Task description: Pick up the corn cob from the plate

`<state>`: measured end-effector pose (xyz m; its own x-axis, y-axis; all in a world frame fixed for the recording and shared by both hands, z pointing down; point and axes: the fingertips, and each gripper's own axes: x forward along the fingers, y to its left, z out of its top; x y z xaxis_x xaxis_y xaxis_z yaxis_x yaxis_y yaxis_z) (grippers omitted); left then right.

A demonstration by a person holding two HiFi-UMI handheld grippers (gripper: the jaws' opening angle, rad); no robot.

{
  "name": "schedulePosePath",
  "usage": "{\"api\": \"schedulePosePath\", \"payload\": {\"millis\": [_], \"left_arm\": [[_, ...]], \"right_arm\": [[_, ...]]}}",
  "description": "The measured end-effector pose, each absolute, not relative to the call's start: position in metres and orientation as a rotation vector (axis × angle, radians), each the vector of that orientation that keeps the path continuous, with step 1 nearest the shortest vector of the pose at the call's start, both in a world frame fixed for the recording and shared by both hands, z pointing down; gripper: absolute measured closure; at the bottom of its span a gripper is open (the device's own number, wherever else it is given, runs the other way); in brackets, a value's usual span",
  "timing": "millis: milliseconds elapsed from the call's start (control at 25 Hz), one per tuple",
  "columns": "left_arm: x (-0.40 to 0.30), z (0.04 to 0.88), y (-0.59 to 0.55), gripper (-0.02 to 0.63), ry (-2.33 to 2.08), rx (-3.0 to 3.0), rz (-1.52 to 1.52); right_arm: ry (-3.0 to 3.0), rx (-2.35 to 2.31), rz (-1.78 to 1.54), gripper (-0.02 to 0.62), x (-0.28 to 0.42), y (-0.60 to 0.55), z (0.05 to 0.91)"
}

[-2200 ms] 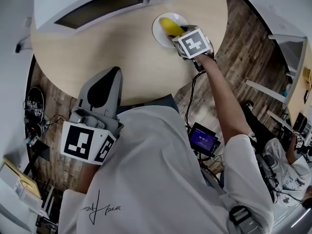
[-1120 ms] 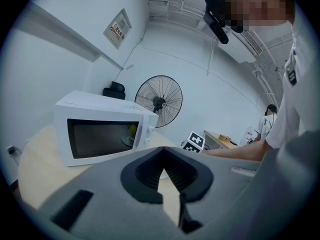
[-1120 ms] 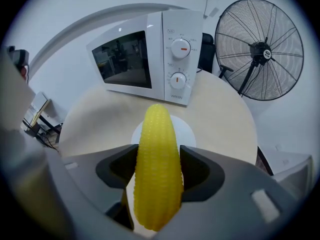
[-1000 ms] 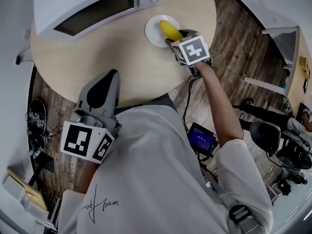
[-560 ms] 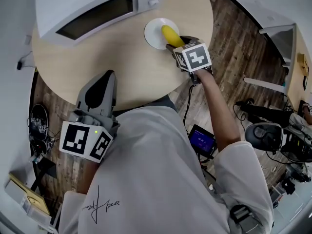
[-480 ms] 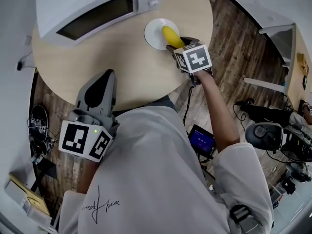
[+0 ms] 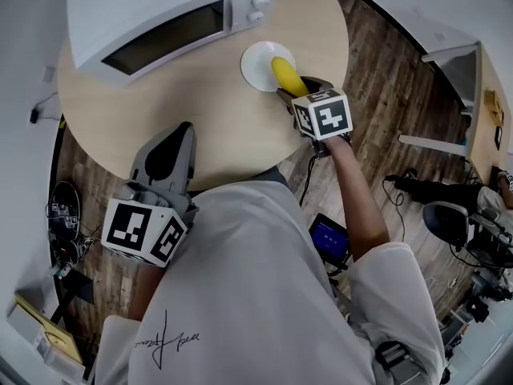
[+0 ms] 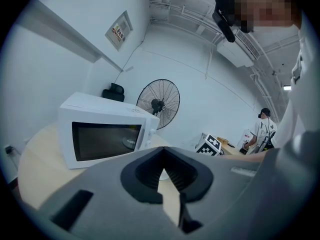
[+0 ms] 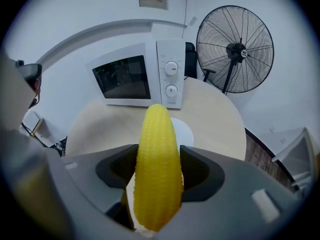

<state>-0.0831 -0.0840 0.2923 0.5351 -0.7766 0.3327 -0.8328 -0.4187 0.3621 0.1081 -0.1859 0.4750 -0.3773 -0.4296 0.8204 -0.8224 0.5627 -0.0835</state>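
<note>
A yellow corn cob (image 7: pixel 284 74) (image 9: pixel 156 169) is clamped lengthwise in my right gripper (image 7: pixel 295 88) (image 9: pixel 157 184), which is shut on it, and its tip points away from me. The cob lies over the near right rim of the small white plate (image 7: pixel 258 61) (image 9: pixel 186 130) and looks raised off it. Nothing else is on the plate. My left gripper (image 7: pixel 178 133) (image 8: pixel 167 189) hangs over the near edge of the round table, far from the plate. It is shut with nothing in it.
A white microwave (image 7: pixel 168 18) (image 9: pixel 137 74) (image 8: pixel 102 134) stands at the back of the round wooden table (image 7: pixel 200 103), just beyond the plate. A standing fan (image 9: pixel 235 49) (image 8: pixel 158 104) is behind the table. A screen device (image 7: pixel 329 239) and cables lie on the floor.
My right gripper has drawn the corn cob from the plate's middle toward its near right rim and lifted it. The left gripper has stayed put.
</note>
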Motion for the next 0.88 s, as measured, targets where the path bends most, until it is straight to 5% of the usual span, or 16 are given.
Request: {"api": "schedulePosePath", "payload": {"millis": [880], "left_arm": [[-0.098, 0.293, -0.081, 0.614, -1.305, 2.338, 0.199]], "right_arm": [[-2.11, 1.154, 0.704, 0.324, 0.097, -0.152, 0.422]]}}
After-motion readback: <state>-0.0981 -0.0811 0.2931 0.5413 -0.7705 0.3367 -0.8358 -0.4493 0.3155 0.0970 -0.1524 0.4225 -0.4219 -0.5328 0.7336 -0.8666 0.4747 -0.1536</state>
